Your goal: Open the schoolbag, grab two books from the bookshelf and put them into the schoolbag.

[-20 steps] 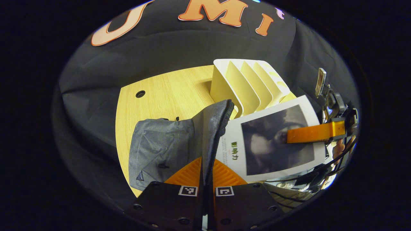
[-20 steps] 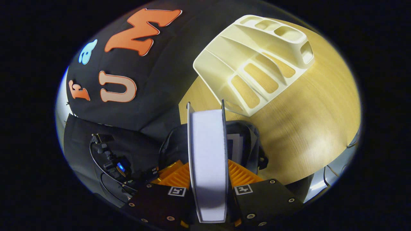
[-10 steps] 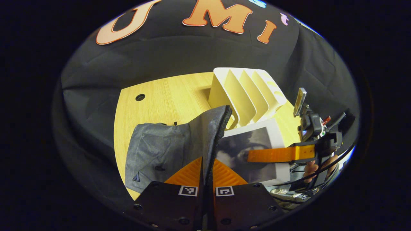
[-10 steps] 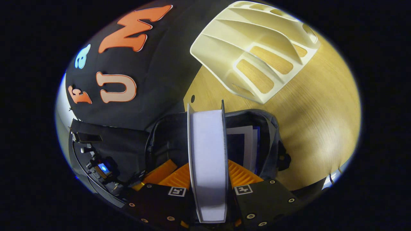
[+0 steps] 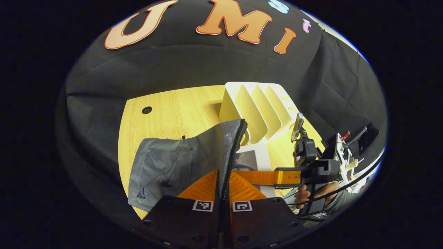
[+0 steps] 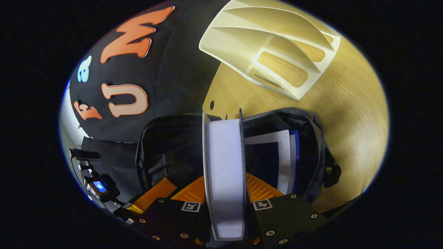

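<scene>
The grey schoolbag (image 5: 173,162) stands on the wooden table, and my left gripper (image 5: 223,176) is shut on its zipper rim, holding the mouth open. My right gripper (image 6: 224,180) is shut on a white book (image 6: 224,162), whose page edge faces the camera, low in the bag's open mouth (image 6: 173,152). A second book (image 6: 285,152) with a blue cover lies inside the bag beside it. In the left gripper view a strip of the white book's cover (image 5: 254,157) shows behind the bag rim, with the right gripper (image 5: 249,175) on it and a hand (image 5: 311,193) holding that gripper.
The cream bookshelf (image 5: 256,107) with its slanted dividers stands behind the bag, its slots bare (image 6: 277,52). The wooden table (image 5: 173,107) has a cable hole (image 5: 146,110) at the far left. Black cloth walls close in behind and to the left.
The right gripper has carried the white book down into the bag. Much less of its cover shows in the left gripper view, and the bag's mouth has grown larger in the right gripper view.
</scene>
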